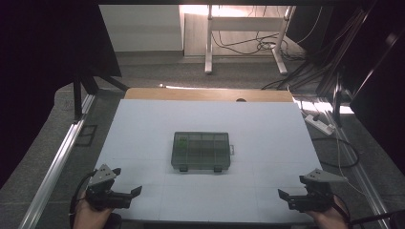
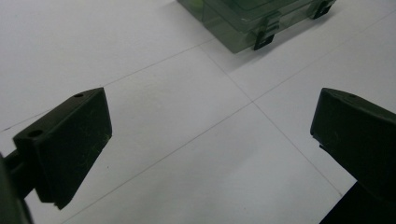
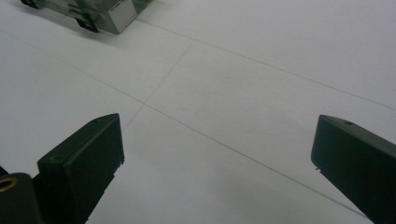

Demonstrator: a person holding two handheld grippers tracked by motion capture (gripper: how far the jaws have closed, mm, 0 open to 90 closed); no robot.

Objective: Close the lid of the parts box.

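I am working over the white table [image 1: 143, 124], the biggest thing here, and its surface is lying bare around the middle. The box [image 1: 200, 151] is sitting near the centre of it, at about 12 o'clock from me and well apart from both of my tools. It is a flat, clear greenish plastic case with small compartments inside and its lid closed; 2 dark latches [image 1: 217, 169] are facing me on its near edge, and a small tab is sticking out at its 3 o'clock side.

I am holding my left gripper [image 1: 135, 193] at 7 o'clock from the box, jaws spread wide with nothing between them. My right gripper [image 1: 283, 198] is hovering at 5 o'clock, equally wide and empty.

I am judging the box to be light, stiff and rather slippery, so it may skate on the smooth table. Pinching the near edge beside a latch, or steadying the 2 short sides, looks safest.
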